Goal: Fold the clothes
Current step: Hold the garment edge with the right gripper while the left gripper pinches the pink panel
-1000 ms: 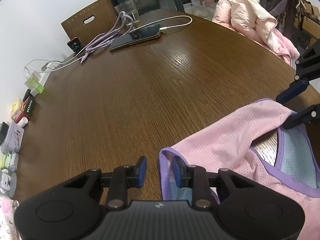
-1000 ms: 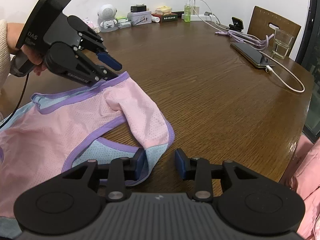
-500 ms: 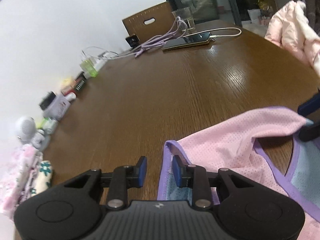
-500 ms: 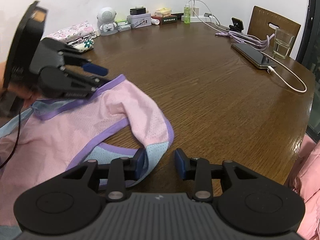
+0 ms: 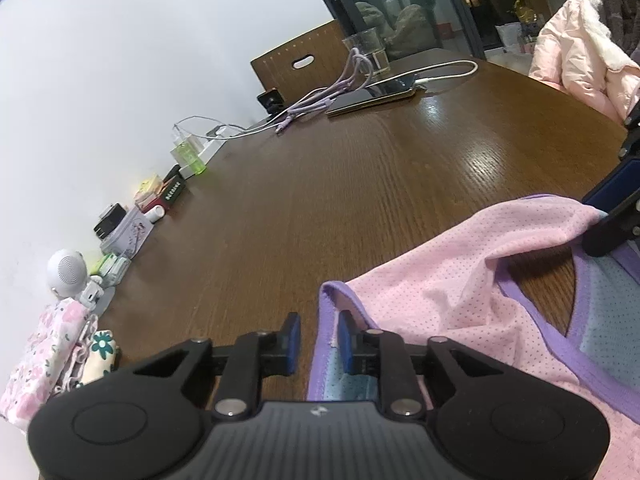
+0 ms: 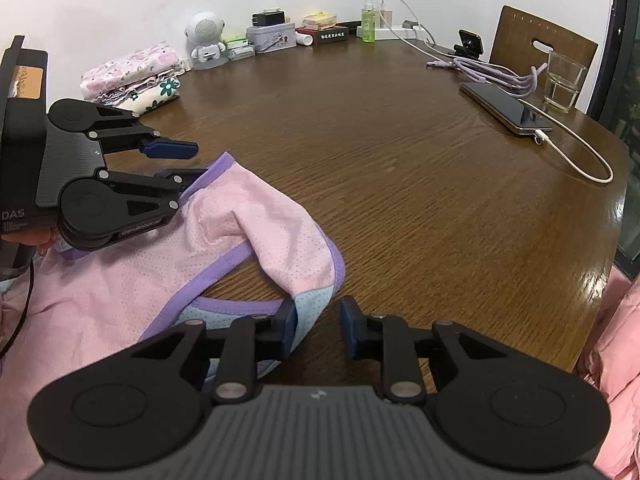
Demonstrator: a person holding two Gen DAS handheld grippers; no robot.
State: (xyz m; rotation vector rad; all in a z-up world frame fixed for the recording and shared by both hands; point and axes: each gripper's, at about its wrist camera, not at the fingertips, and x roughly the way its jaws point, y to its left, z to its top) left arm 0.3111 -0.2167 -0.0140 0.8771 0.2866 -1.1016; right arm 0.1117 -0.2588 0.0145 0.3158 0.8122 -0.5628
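A: Logging progress on the fold. The pink mesh garment (image 6: pixel 256 236) with purple trim lies on the wooden table (image 6: pixel 400 168), rumpled at its upper edge, where one strap loop stands up in a hump. No crease is laid yet, so I judge the fold itself not begun.

B: Gripper status?

A: The left gripper (image 5: pixel 319 336) has the purple-edged corner between its jaws, which are closing; a gap shows beside the left pad, so the cloth is not yet pinched. From the right wrist view the same tool (image 6: pixel 188 160) straddles that corner, one finger above the cloth and one at its hem.

B: And the other?

A: The right gripper (image 6: pixel 318 322) is also closing. The blue-and-purple shoulder edge lies against its left pad, with clear table showing before the right pad. Not clamped.

B: Anything finished?

A: A folded floral stack (image 6: pixel 132 76) sits by the wall, well apart from the work. It looks like done items, though that is a guess.

B: Remaining?

A: Secure both corners, then make every fold on this piece.
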